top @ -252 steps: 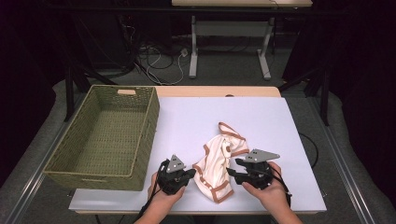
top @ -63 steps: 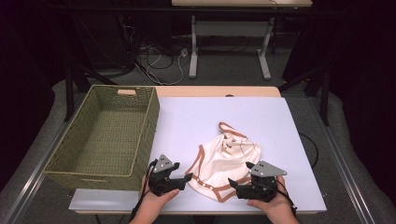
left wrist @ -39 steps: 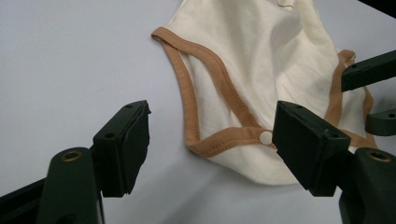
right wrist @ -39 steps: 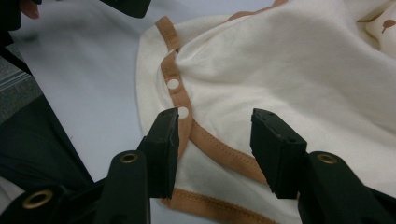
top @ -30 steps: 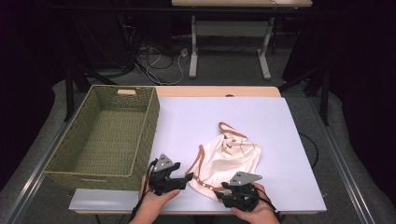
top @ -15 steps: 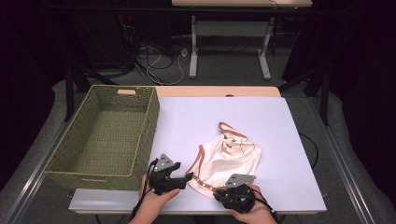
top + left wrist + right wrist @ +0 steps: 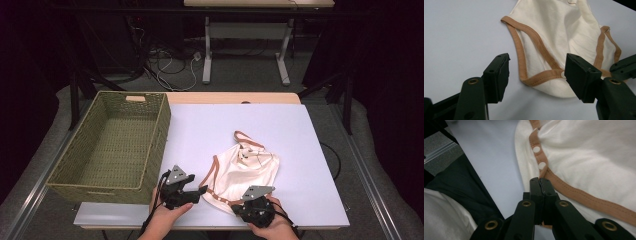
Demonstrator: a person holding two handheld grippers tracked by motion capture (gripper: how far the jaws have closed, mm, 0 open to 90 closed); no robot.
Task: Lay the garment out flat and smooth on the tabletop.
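Observation:
A cream baby bodysuit (image 7: 250,170) with tan trim lies crumpled on the white table (image 7: 280,120), near the front edge. My left gripper (image 7: 202,192) sits low at the garment's front left corner. In the left gripper view it (image 7: 537,72) is open, and the jaws have closed in slightly. The trimmed corner of the bodysuit (image 7: 554,37) lies between them, untouched. My right gripper (image 7: 236,204) is at the front hem. In the right gripper view it (image 7: 540,181) is shut on the tan snap band of the bodysuit (image 7: 586,150), just below two white snaps.
A woven green basket (image 7: 161,135) stands empty on the table's left side, close to my left hand. The table's front edge runs just under both hands. Desk legs and cables lie beyond the far edge.
My right gripper has slid left along the front of the bodysuit and closed its jaws on the tan hem. The left gripper has stayed where it was.

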